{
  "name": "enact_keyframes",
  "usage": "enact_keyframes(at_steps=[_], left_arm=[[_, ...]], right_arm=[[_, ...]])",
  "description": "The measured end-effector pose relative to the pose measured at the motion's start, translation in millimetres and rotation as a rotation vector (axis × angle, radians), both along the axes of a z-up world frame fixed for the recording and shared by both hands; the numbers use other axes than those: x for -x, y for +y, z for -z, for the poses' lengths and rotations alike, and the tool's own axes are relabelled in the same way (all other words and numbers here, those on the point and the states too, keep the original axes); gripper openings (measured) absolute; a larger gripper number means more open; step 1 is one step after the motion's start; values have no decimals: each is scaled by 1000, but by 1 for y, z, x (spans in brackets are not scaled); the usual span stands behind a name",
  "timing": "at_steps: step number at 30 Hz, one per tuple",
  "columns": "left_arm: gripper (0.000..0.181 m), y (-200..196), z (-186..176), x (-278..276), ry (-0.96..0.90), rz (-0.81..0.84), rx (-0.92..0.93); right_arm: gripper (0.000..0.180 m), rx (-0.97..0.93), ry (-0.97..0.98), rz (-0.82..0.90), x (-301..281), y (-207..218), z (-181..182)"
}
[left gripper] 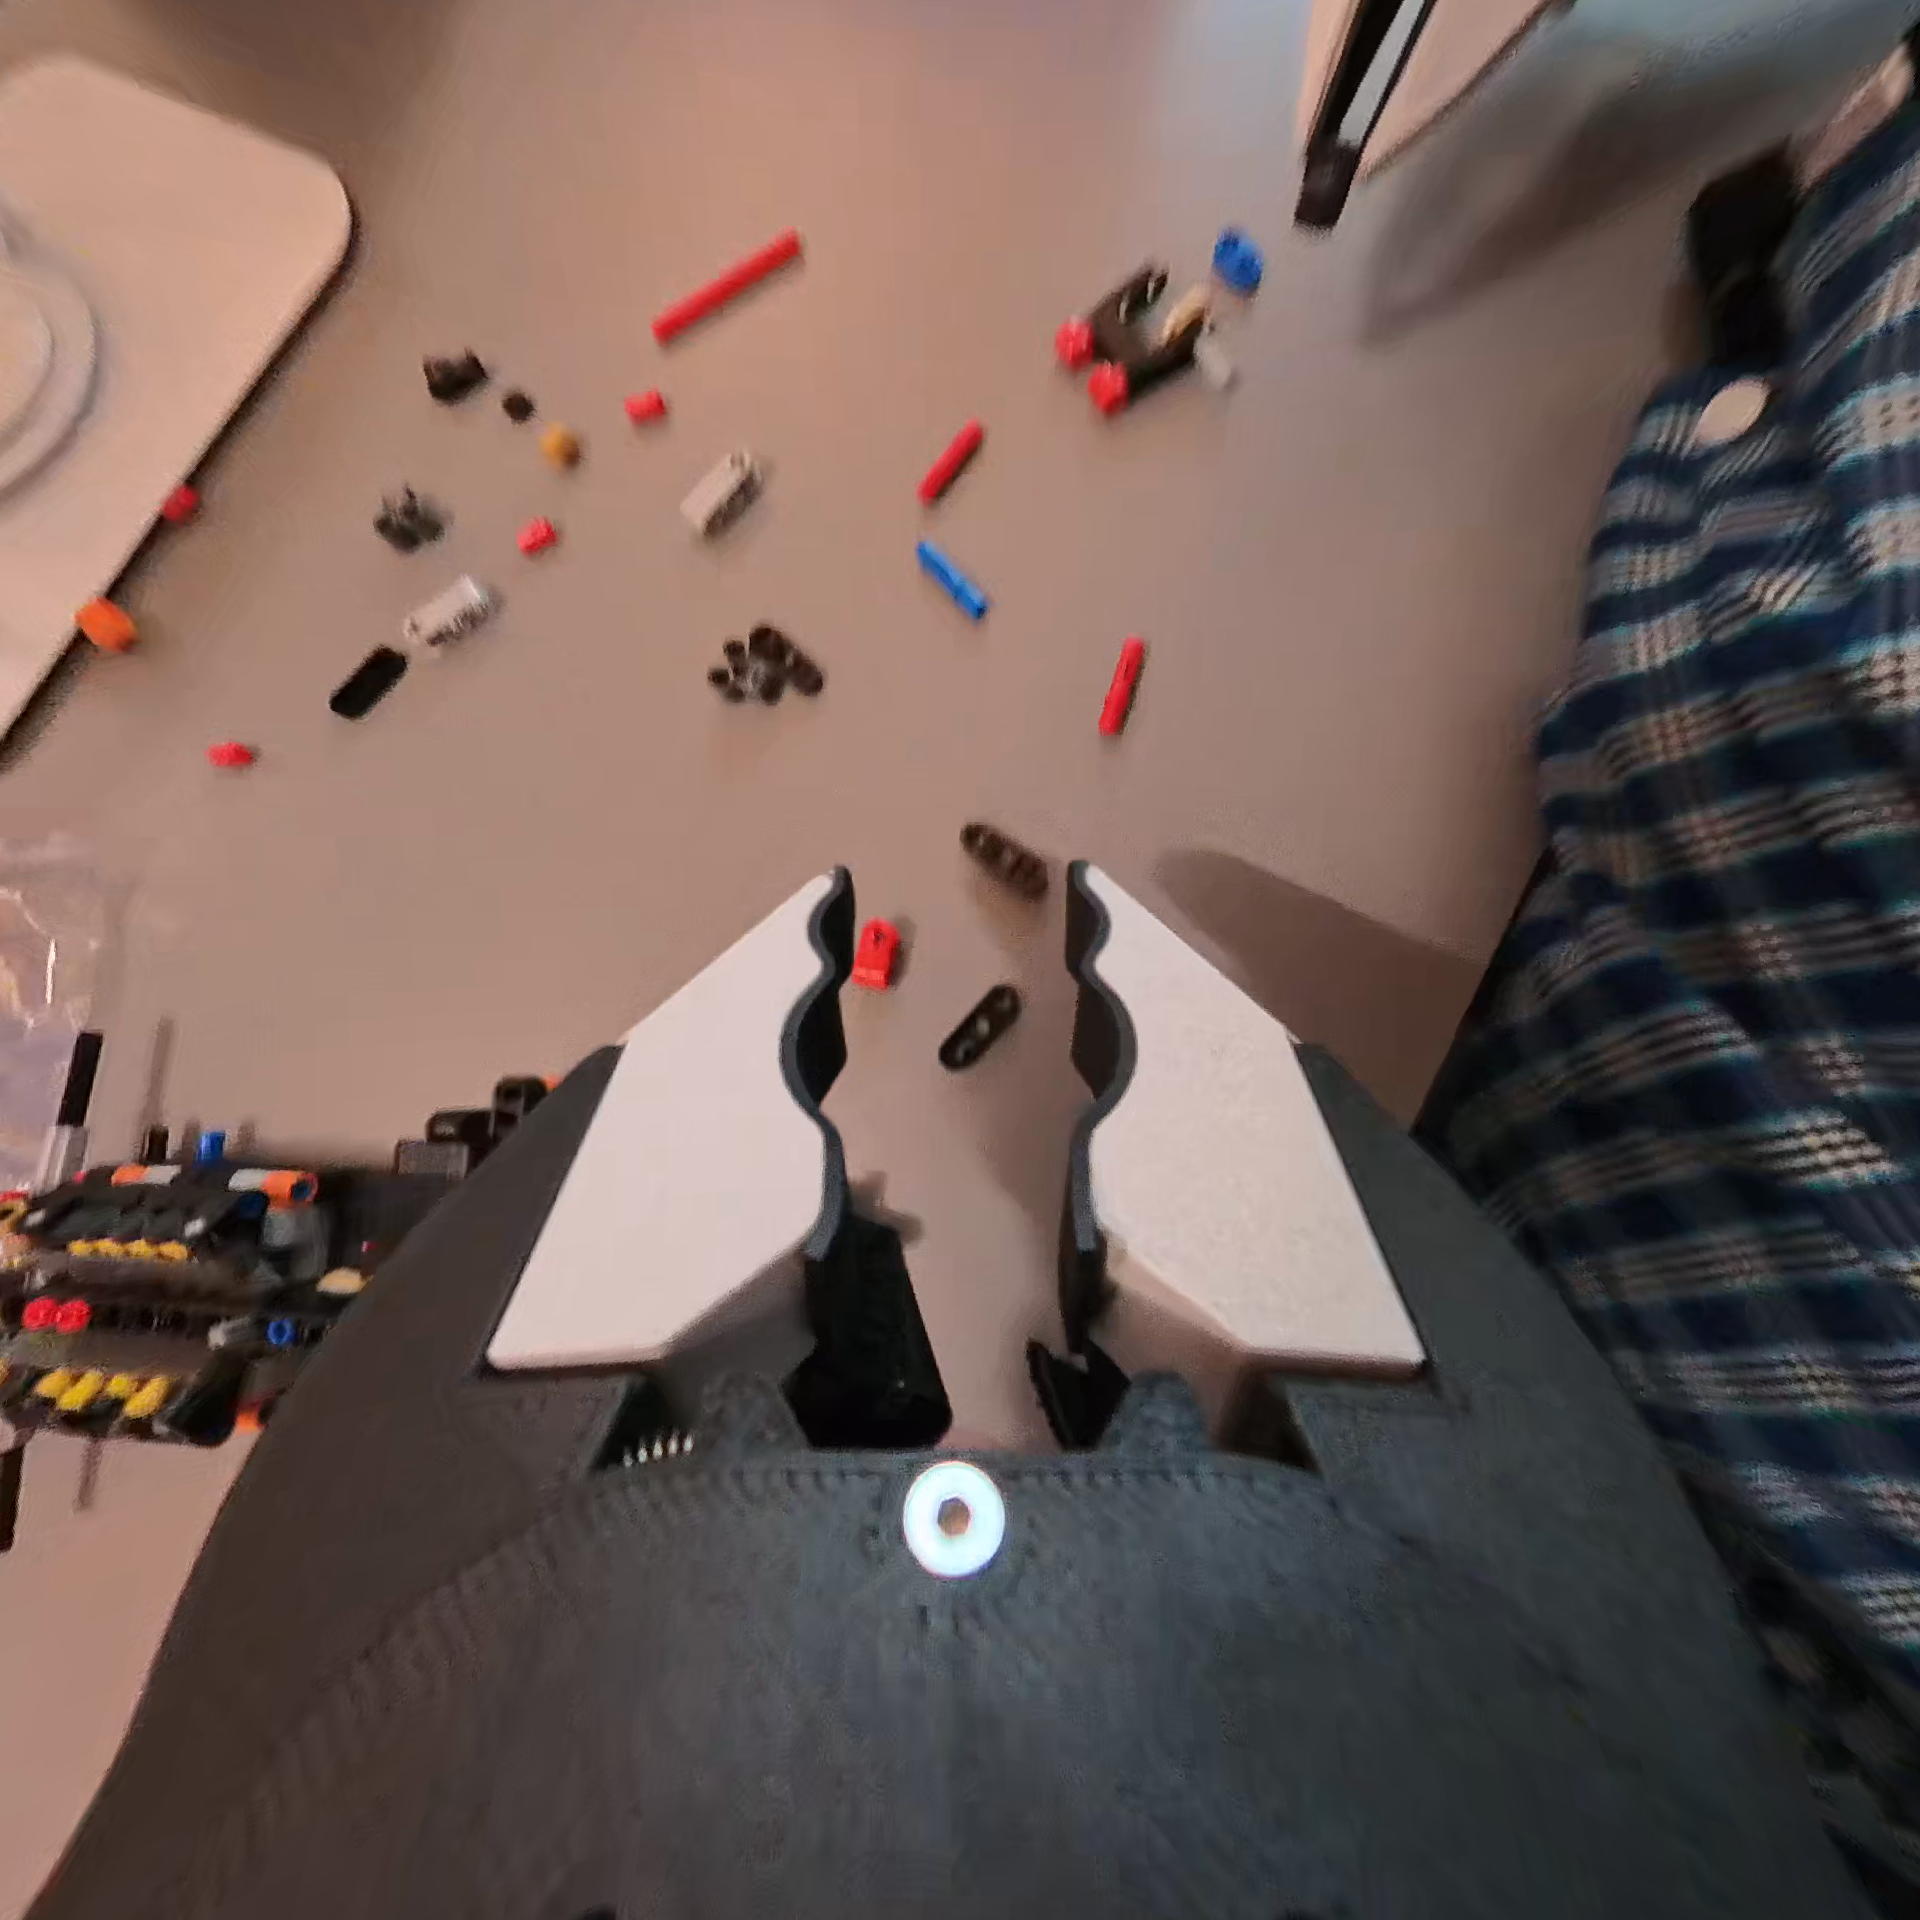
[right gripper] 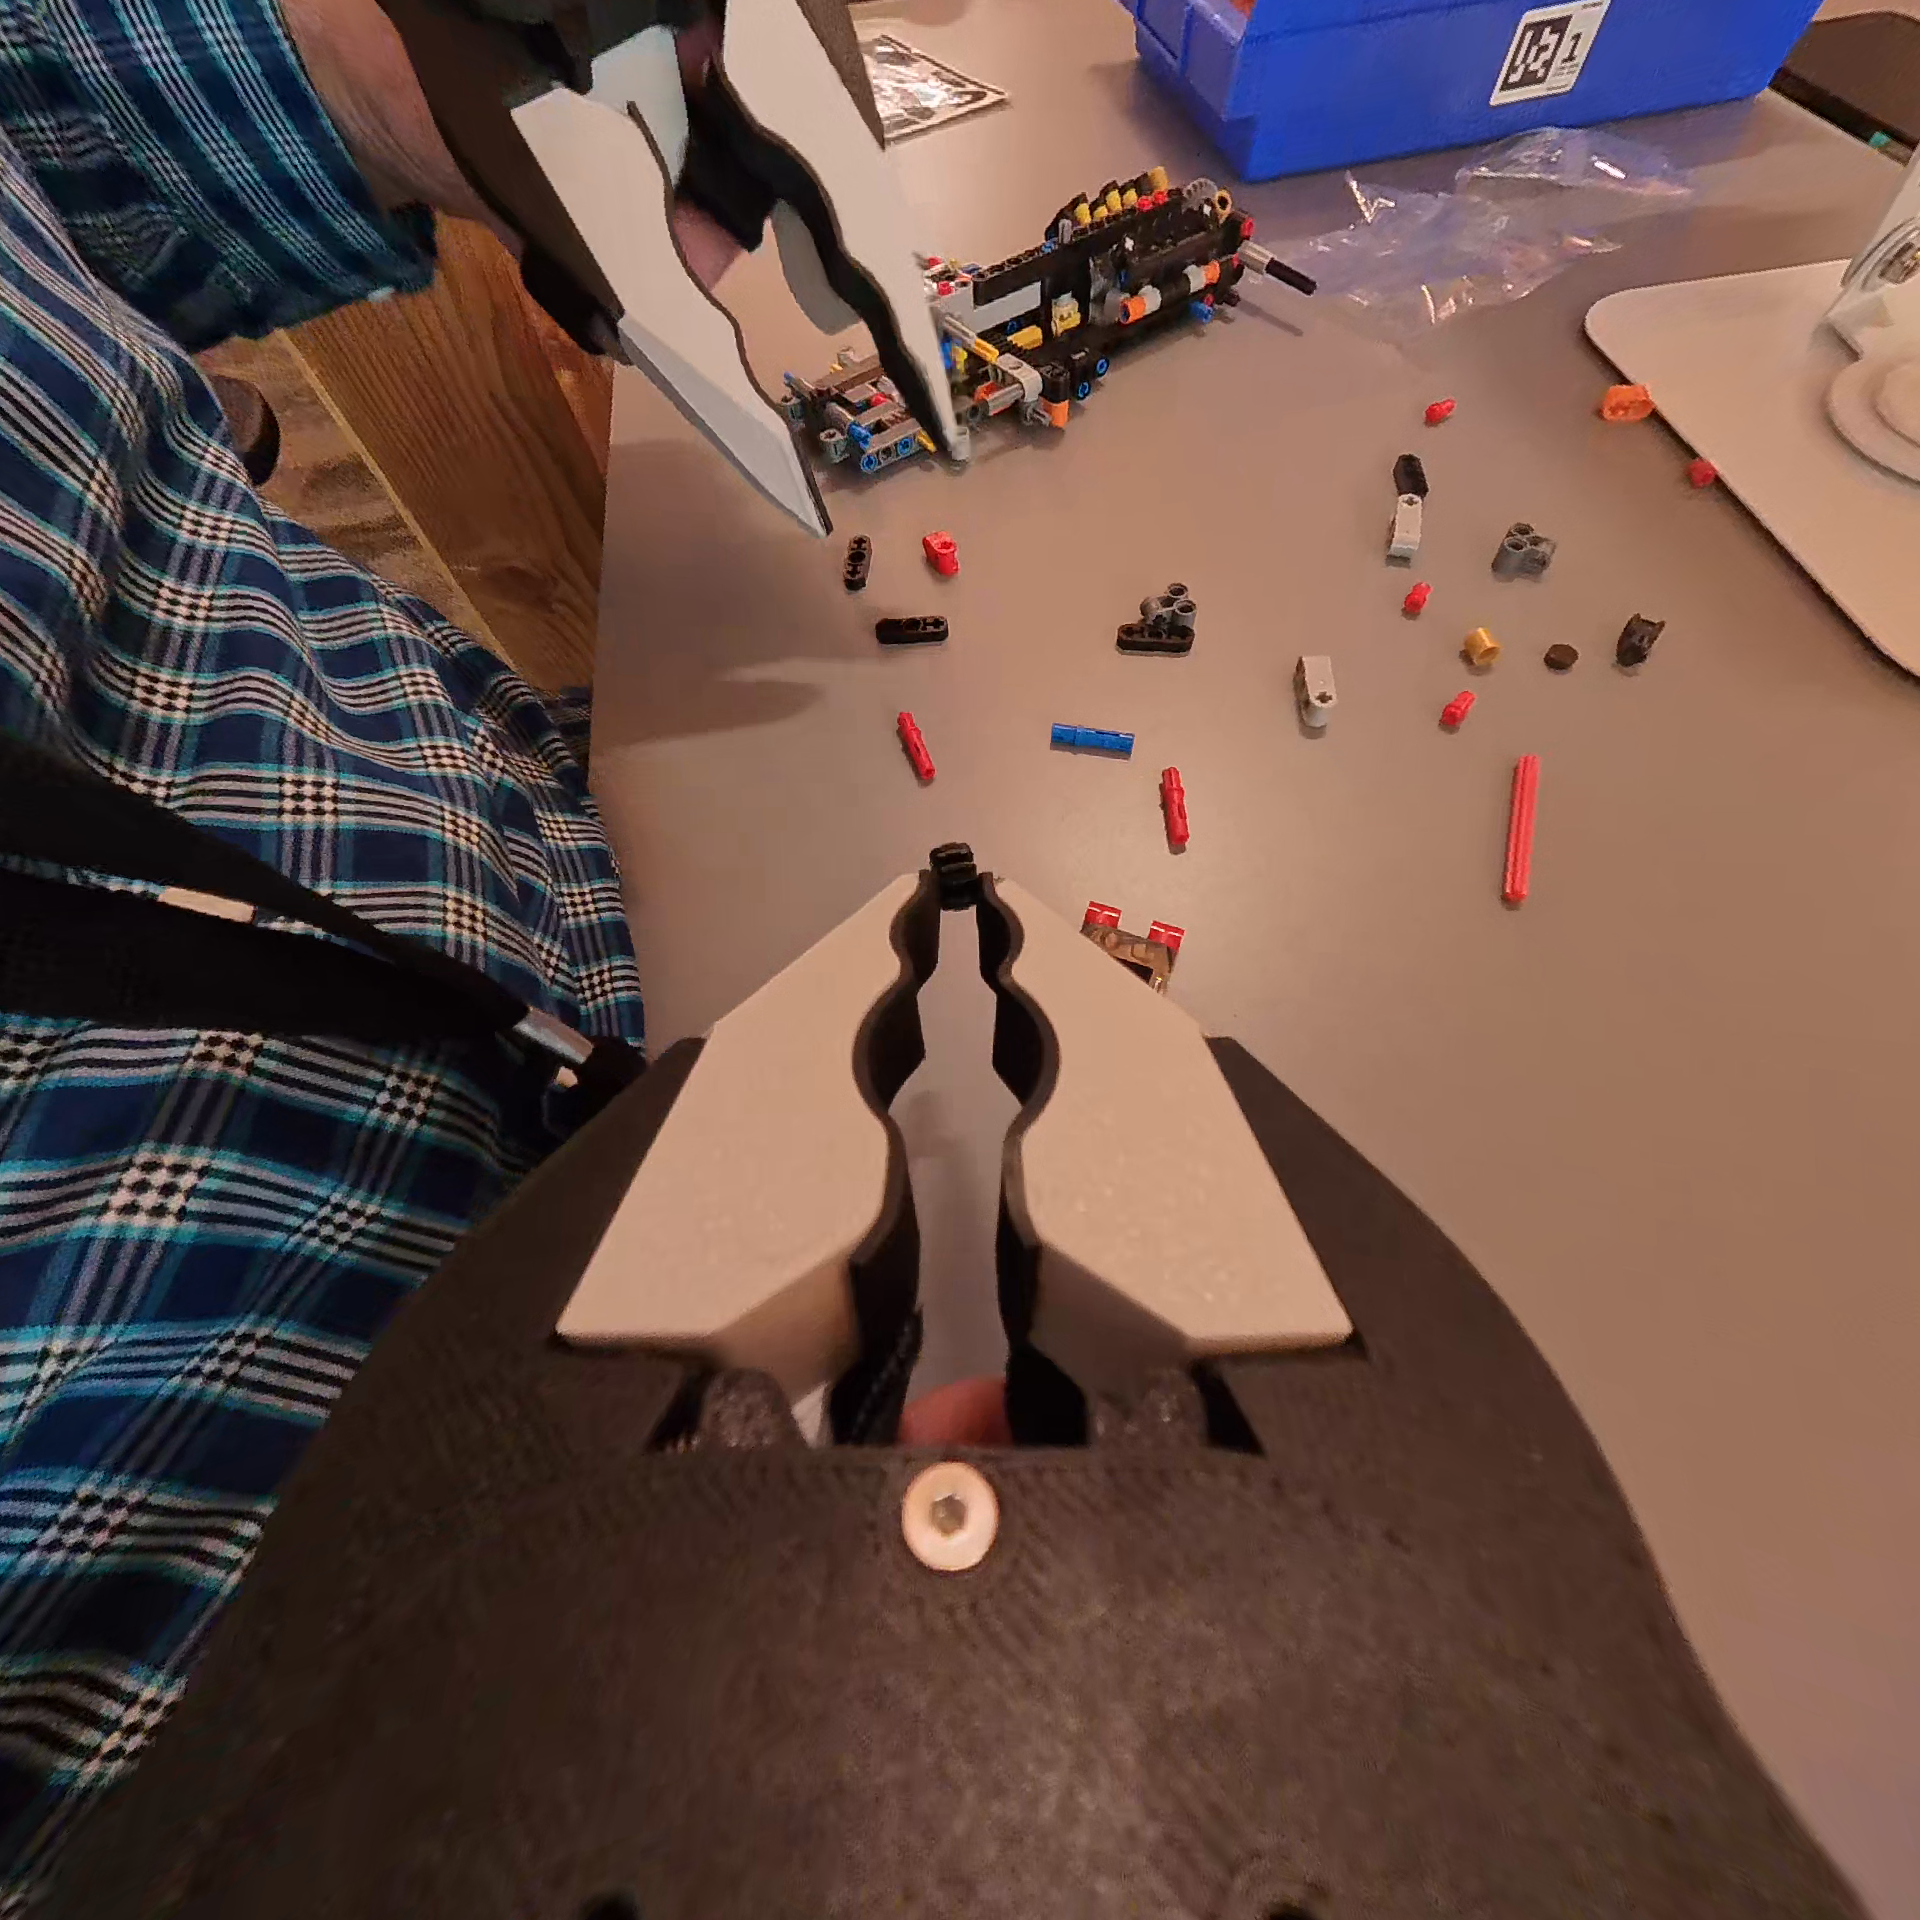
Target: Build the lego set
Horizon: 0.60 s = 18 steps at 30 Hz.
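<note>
Right tongs point(right gripper: 954, 883) pinching ribbed black piece point(right gripper: 953, 864); left tongs point(left gripper: 958, 883) apart, empty

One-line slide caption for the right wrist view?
Right gripper pinches a black piece above scattered parts; left gripper open.

Blue bin point(right gripper: 1455, 83) w/ tag, clear plastic bag point(right gripper: 1455, 229), white board point(right gripper: 1766, 416), plaid shirt point(right gripper: 260, 727).

lab-like workbench — grey table point(right gripper: 1558, 1143), tagged blue bin point(right gripper: 1351, 94), wooden floor point(right gripper: 436, 436).
</note>
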<state>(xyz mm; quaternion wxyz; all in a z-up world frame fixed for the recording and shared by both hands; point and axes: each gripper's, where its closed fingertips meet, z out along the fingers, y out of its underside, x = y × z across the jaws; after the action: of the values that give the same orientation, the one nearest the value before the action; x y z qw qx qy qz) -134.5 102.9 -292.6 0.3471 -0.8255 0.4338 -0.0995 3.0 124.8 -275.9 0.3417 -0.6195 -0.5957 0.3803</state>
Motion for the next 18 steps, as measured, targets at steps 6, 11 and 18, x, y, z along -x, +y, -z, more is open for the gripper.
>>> enact_keyframes(at_steps=[6, 11, 18], left_arm=[[38, -2, 22, -4, 49, 3, 59], [42, 3, 33, -10, 50, -22, 79], [21, 2, 36, -18, 15, -20, 112]], right_arm=[[4, -22, -37, 27, -4, 6, 5], [4, -42, -63, 41, -8, 12, 9], [4, -94, -112, 43, -16, 27, 13]])
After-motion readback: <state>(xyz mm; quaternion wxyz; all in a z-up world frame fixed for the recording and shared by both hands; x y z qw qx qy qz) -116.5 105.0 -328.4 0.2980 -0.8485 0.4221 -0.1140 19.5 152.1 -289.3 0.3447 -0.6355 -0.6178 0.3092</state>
